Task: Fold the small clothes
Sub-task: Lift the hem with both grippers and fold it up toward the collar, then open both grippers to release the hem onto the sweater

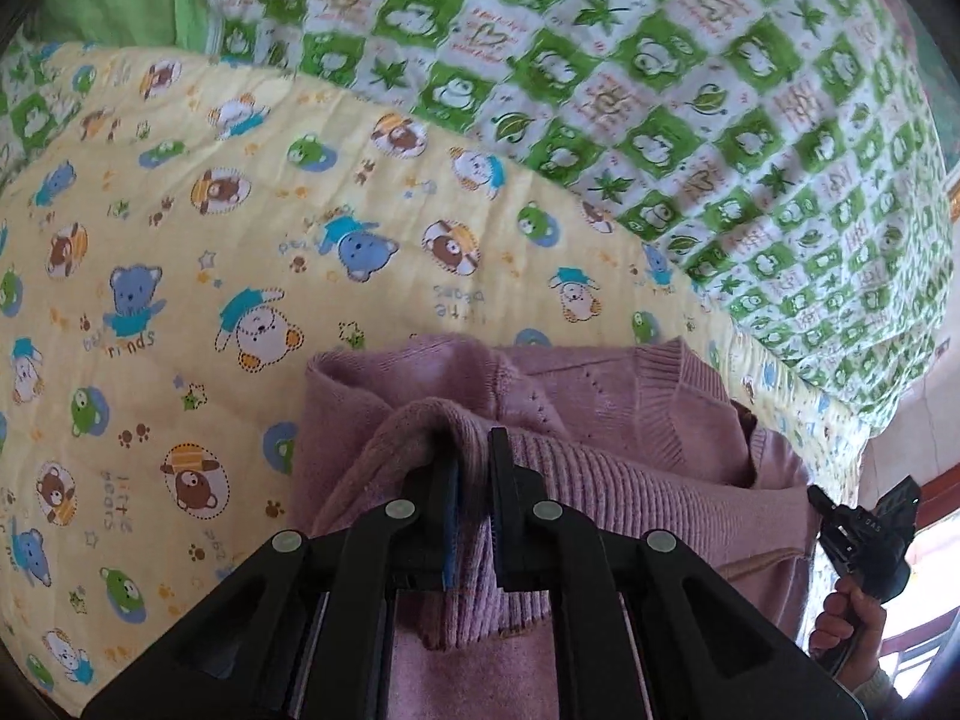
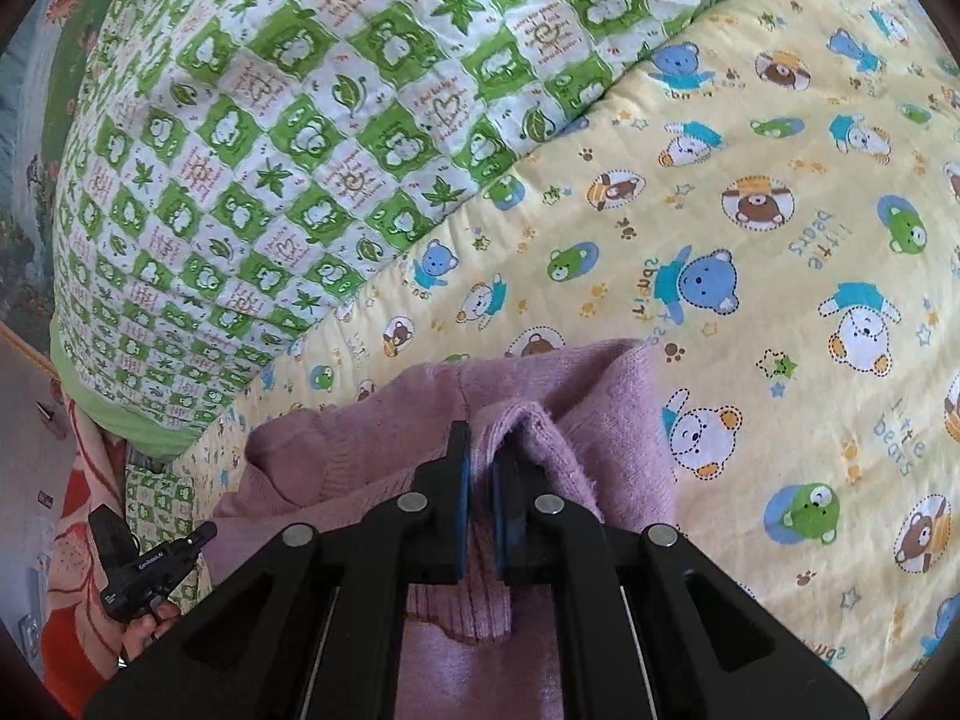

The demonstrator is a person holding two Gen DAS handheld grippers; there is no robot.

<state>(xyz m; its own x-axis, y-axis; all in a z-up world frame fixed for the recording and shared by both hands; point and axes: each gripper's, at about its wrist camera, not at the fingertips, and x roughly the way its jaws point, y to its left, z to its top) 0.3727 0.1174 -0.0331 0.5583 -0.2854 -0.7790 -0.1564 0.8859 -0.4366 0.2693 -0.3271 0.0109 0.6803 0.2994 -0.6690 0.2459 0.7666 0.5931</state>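
Note:
A mauve knitted sweater [image 1: 600,408] lies on a yellow quilt printed with bears [image 1: 240,252]. In the left wrist view, my left gripper [image 1: 474,459] is shut on a ribbed edge of the sweater, which bunches up over the fingertips. In the right wrist view, my right gripper [image 2: 483,450] is shut on another raised fold of the same sweater [image 2: 606,396]. Between the two grips the knit is lifted and hangs in a fold over the flat part. Each view shows the other gripper at its edge, held in a hand: the right gripper [image 1: 864,531] and the left gripper [image 2: 150,564].
A thick quilt with green and white squares [image 1: 660,90] is piled behind the sweater, over the yellow quilt [image 2: 750,210]. An orange flowered cloth [image 2: 78,540] hangs at the bed's edge. The yellow quilt stretches bare to the sides.

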